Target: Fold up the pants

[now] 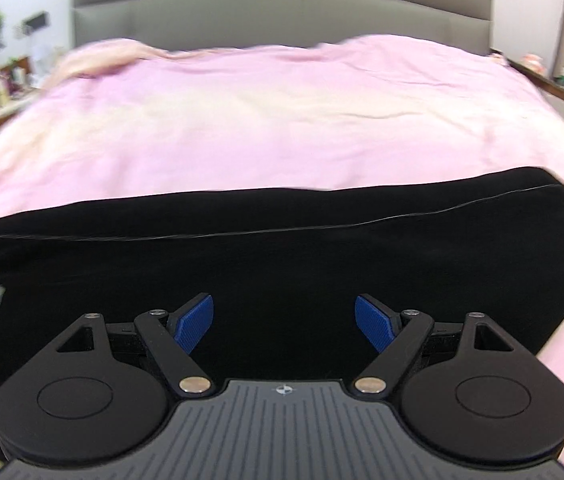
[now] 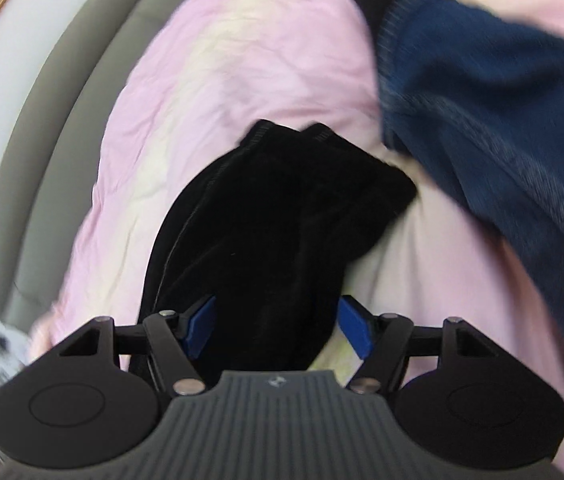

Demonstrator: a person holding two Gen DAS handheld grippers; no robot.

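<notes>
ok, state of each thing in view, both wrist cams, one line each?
left gripper: open, over the black cloth, gripping nothing.
right gripper: open, jaws either side of the black cloth.
black pants: spread flat on the bed; leg ends bunched, lying together.
blue garment: crumpled beside the pants.
pink bedspread: wrinkled, covering the bed.

We see a bed with a grey padded headboard (image 1: 282,12), covered by a wrinkled pink duvet (image 1: 265,128). Directly on the duvet lie black pants (image 1: 282,248), stretched across its near edge in the left wrist view. In the right wrist view a blue denim garment (image 2: 494,120) lies on the pink cover just beside the black fabric's end
</notes>
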